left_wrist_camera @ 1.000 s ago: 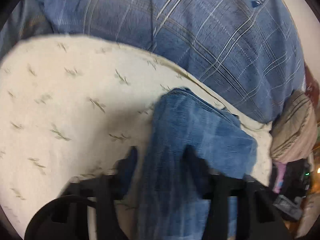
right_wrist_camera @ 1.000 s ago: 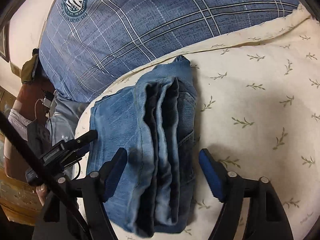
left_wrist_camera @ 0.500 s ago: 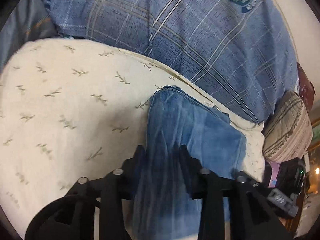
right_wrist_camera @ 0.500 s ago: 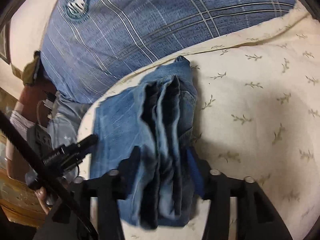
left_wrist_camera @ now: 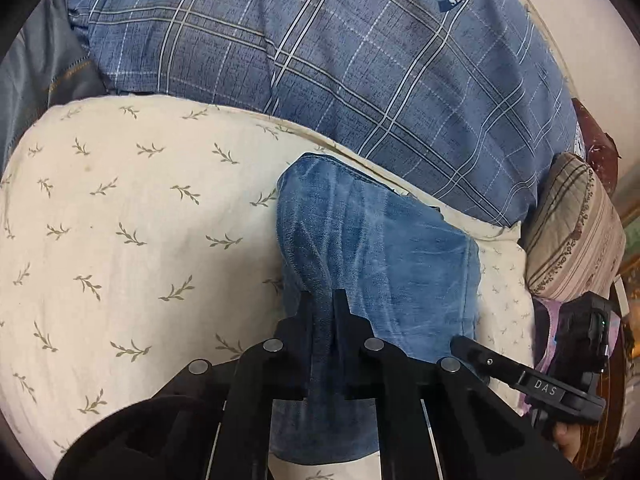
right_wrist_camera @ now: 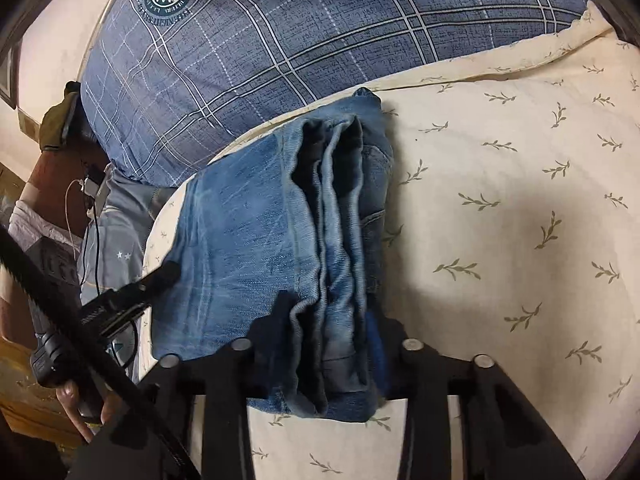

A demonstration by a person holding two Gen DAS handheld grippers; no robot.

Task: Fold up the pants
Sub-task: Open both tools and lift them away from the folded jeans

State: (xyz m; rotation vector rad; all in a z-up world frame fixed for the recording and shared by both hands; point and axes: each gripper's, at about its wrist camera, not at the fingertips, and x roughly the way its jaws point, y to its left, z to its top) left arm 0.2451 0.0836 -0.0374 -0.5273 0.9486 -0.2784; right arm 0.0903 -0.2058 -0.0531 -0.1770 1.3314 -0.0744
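A home bedroom is indicated. A bed is seen, covered by a cream sheet point(left_wrist_camera: 140, 240) printed with small olive sprigs. At the far side a large pillow point(left_wrist_camera: 360, 72) in blue plaid with a round crest badge is propped against a plain pale wall point(right_wrist_camera: 60, 40). In the left wrist view a striped tan cushion point(left_wrist_camera: 576, 232) is noted at the right end of the bed, next to a dark red object that cannot be identified. In the right wrist view a grey-blue cloth with small white stars point(right_wrist_camera: 120, 240) is seen off the left edge of the bed, with a thin cable point(right_wrist_camera: 96, 248) hanging over it. Warm indoor lighting is noted.
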